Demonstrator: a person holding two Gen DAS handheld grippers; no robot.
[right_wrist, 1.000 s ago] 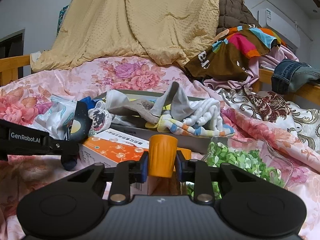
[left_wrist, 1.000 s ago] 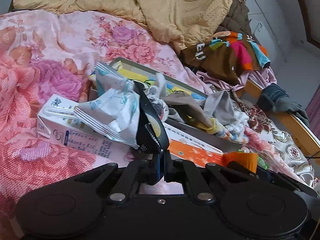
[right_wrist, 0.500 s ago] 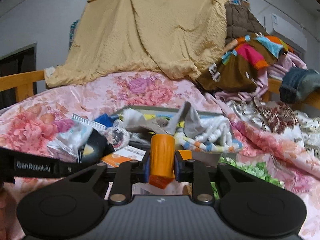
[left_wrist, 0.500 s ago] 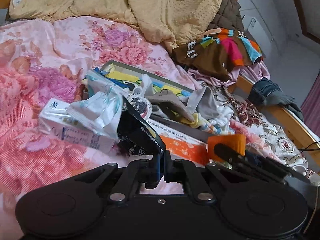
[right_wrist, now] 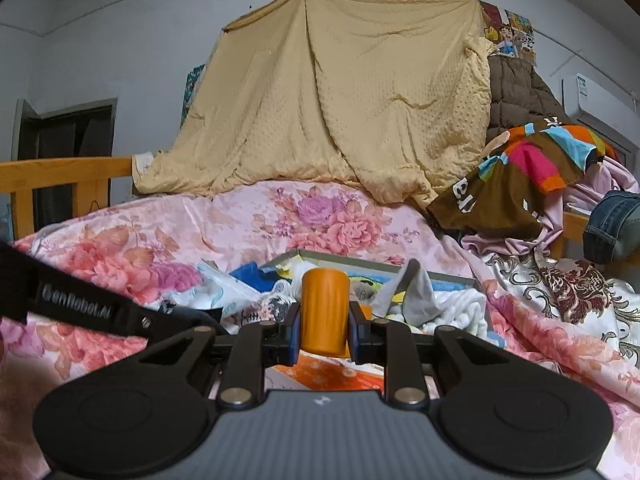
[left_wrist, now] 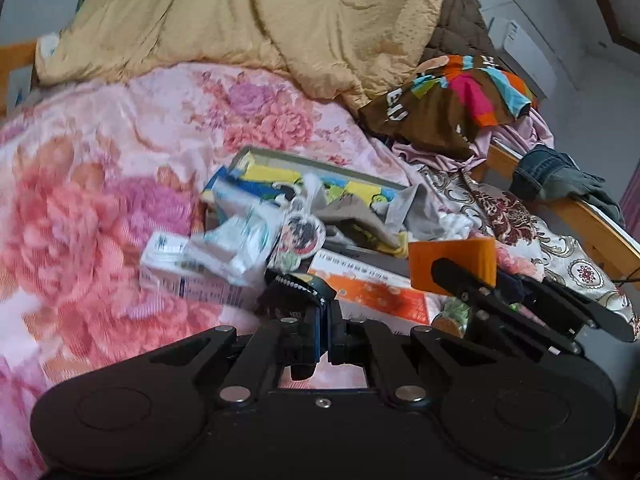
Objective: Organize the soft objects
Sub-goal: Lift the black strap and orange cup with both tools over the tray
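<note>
Right gripper (right_wrist: 324,334) pinches an orange cylinder (right_wrist: 324,310) upright between both pads, lifted clear of the pile; from the left wrist view the same cylinder (left_wrist: 452,262) sits off to the right, above the orange-and-white carton (left_wrist: 372,292).

Left gripper (left_wrist: 323,330) has its fingers pressed nearly together on a thin black strap-like item (left_wrist: 298,286) with a dotted edge. What it is exactly, can't tell.

Remaining soft stuff is heaped in and around the flat cartoon-print box (left_wrist: 320,176): grey cloth (left_wrist: 412,208), white striped fabric (right_wrist: 452,312), crinkly white packet (left_wrist: 236,240), white carton (left_wrist: 188,276) beside it on the floral bedsheet (left_wrist: 100,200).

Risks, as I judge them:
- Strap is held at its very edge, so it can slip out under any tug, or snag the packet and drag the pile.
- Cylinder grip is low on the body; a fast swing could tip it out.
- The two grippers are close, so their paths may cross.
- Left view is motion-blurred, so placement aim is poor.
</note>
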